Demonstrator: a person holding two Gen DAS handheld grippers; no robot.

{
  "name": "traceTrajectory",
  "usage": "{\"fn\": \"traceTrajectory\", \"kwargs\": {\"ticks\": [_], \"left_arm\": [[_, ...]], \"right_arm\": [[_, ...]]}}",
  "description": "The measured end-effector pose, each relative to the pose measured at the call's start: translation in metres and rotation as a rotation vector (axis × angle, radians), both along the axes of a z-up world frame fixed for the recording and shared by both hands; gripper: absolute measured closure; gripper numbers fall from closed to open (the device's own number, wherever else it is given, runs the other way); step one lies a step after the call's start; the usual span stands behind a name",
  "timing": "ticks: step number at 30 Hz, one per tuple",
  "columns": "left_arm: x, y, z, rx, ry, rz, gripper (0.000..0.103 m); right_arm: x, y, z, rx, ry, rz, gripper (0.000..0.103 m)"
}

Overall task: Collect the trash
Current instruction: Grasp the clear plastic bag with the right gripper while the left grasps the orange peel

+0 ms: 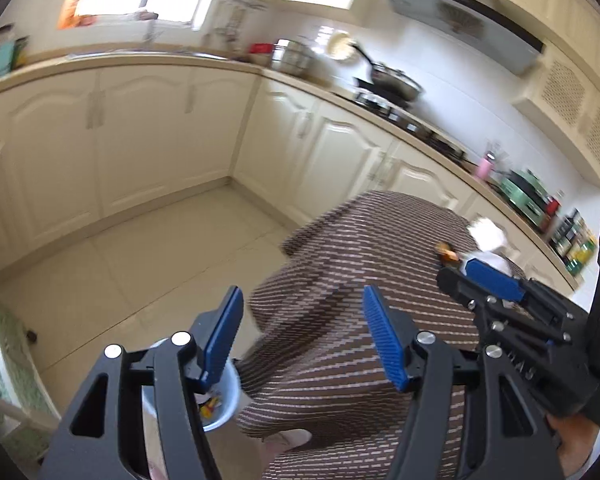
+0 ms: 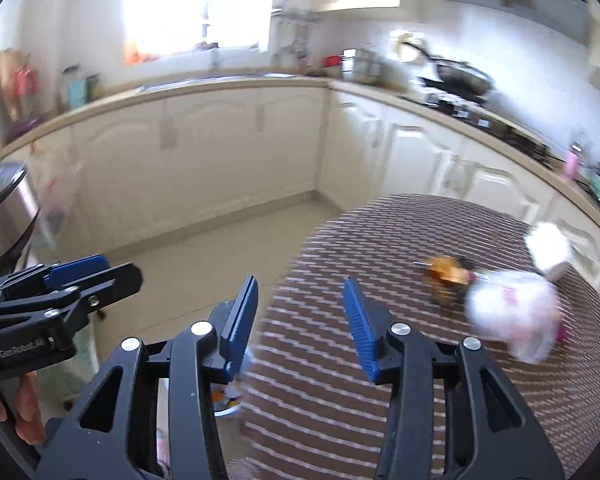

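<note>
A round table under a brown striped cloth (image 2: 340, 360) carries the trash: a brown-orange wrapper (image 2: 446, 276), a white plastic bag (image 2: 512, 314) and a crumpled white paper (image 2: 548, 248). My right gripper (image 2: 300, 316) is open over the table's near edge, with nothing between its blue pads. My left gripper (image 1: 304, 328) is also open and empty, beside the table's left edge (image 1: 268, 320). Beneath both grippers, on the floor, stands a pale bin (image 1: 226, 404) with colourful scraps inside, also visible as the bin (image 2: 230, 400). Each gripper shows in the other's view: right gripper (image 1: 460, 270), left gripper (image 2: 116, 266).
Cream cabinets (image 1: 140, 140) run in an L along the walls. The counter holds a stove with pans (image 1: 392, 84), pots, a pink bottle (image 1: 485, 166) and jars. A steel appliance (image 2: 4, 208) stands at the left. Pale tiled floor (image 1: 140, 272) lies left of the table.
</note>
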State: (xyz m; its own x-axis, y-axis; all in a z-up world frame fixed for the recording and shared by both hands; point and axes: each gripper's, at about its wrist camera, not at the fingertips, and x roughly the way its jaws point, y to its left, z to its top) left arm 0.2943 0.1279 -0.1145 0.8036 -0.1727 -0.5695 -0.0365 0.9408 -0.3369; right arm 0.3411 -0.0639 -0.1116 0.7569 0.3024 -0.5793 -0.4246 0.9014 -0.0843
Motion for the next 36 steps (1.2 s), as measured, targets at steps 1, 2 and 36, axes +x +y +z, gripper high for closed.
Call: {"fn": "traceTrajectory", "kwargs": {"ticks": [1,2,36], "left_arm": [[0.003,-0.013,0.003,0.010,-0.002,-0.022,0.042],[0.008,-0.030,0.007,0.023,-0.006,-0.057,0.042],[0.186,-0.244,-0.026,0.559,0.084,-0.404,0.041]], "right_arm": [[0.001,-0.020,0.003,0.012,-0.006,-0.037,0.056],[0.002,-0.034,0.005,0.019,-0.009,-0.065,0.055],[0.074,-0.237,-0.024,0.166,0.068,-0.400,0.035]]}}
